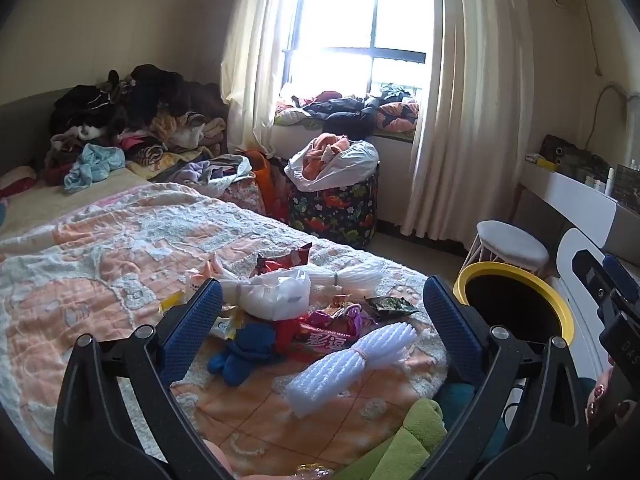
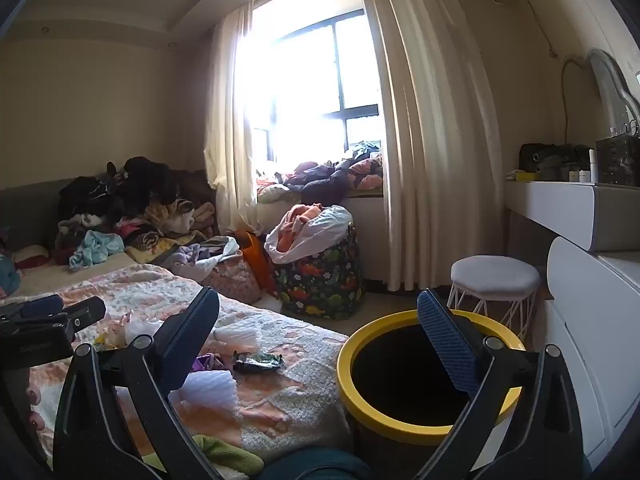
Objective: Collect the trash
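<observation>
Both grippers stand fully spread and empty: left gripper [image 1: 322, 316] above the trash pile [image 1: 304, 312] of wrappers and foam netting on the quilted bed [image 1: 100, 248]. Right gripper [image 2: 320, 332] hovers beside the yellow-rimmed bin [image 2: 400, 424], just off the bed's edge.

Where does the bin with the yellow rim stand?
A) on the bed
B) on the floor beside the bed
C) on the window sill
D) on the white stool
B: the bin stands on the floor, right beside the bed edge, nearer than the stool.
</observation>
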{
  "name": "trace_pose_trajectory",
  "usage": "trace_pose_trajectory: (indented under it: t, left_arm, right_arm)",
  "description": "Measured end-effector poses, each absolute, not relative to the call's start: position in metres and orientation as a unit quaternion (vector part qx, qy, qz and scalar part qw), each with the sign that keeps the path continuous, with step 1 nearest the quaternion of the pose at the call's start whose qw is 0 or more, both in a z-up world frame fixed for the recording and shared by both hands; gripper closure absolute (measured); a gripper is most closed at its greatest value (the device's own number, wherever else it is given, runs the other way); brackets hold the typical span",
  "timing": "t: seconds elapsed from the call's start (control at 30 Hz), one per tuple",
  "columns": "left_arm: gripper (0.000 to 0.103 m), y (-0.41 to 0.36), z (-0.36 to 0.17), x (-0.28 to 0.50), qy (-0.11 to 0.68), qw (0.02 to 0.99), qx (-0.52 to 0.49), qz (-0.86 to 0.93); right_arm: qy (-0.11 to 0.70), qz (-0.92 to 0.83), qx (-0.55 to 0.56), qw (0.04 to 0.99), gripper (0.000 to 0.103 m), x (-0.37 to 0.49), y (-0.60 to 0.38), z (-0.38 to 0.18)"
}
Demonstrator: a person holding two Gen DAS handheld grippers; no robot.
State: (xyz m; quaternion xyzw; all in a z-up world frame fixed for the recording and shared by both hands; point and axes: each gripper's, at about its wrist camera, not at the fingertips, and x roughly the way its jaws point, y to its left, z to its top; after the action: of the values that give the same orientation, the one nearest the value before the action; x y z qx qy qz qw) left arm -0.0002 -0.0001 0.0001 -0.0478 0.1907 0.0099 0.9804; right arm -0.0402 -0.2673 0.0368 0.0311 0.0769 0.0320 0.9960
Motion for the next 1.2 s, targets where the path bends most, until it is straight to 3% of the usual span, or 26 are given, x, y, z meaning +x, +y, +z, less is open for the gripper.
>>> trace_pose_trajectory:
  t: [1.2]
  left_arm:
    - [0.011, -0.005, 0.012, -0.004, 0.181, 0.982, -0.046, 0.006]
  right_arm:
    - [0.069, 0.031, 0.034, 0.997, 0.006, -0.04, -0.271, 0.04]
